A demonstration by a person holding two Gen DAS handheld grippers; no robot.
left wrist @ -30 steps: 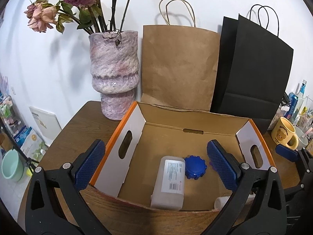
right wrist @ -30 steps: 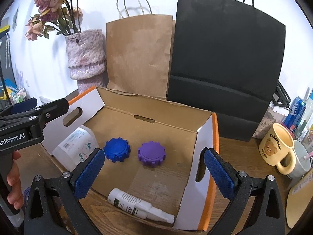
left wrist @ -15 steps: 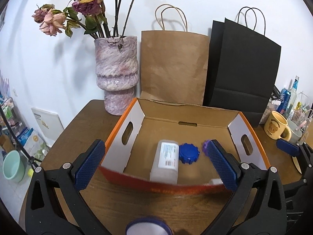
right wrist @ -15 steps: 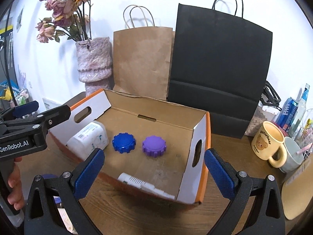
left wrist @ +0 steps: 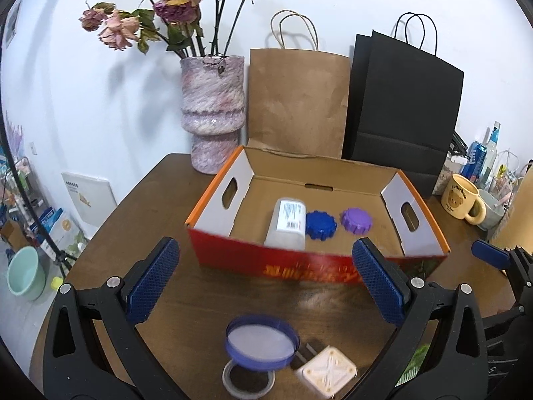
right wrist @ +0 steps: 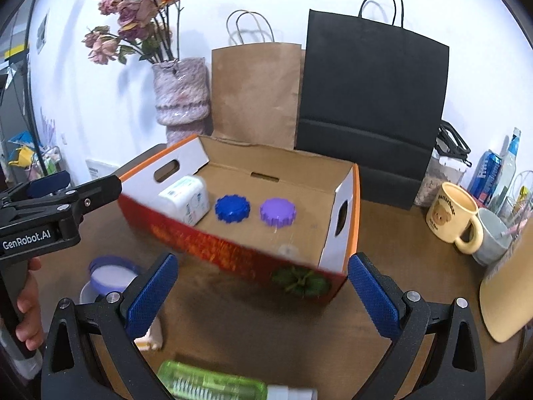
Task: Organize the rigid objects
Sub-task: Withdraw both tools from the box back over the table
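An open cardboard box (left wrist: 413, 206) (right wrist: 346, 200) with a red front holds a white bottle (left wrist: 288, 221) (right wrist: 185, 196), a blue gear-edged cap (left wrist: 320, 225) (right wrist: 232, 208) and a purple one (left wrist: 356, 220) (right wrist: 277, 211). My left gripper (left wrist: 266, 283) is open and empty, in front of the box. Below it lie a blue-rimmed lid (left wrist: 261, 338) (right wrist: 111, 273) and a white square block (left wrist: 328, 371). My right gripper (right wrist: 263, 296) is open and empty. A green bottle (right wrist: 213, 383) lies at the bottom edge of the right wrist view.
A pink vase (left wrist: 213, 113) with dried roses, a brown paper bag (left wrist: 296, 103) and a black bag (left wrist: 403, 106) stand behind the box. A yellow bear mug (left wrist: 461, 200) (right wrist: 451, 213), a grey cup (right wrist: 493, 236) and bottles stand at the right. The left gripper's handle (right wrist: 50, 213) shows at left in the right view.
Both grippers have pulled back from above the box to the table in front of it. The lid, the white block and the green bottle have come into view.
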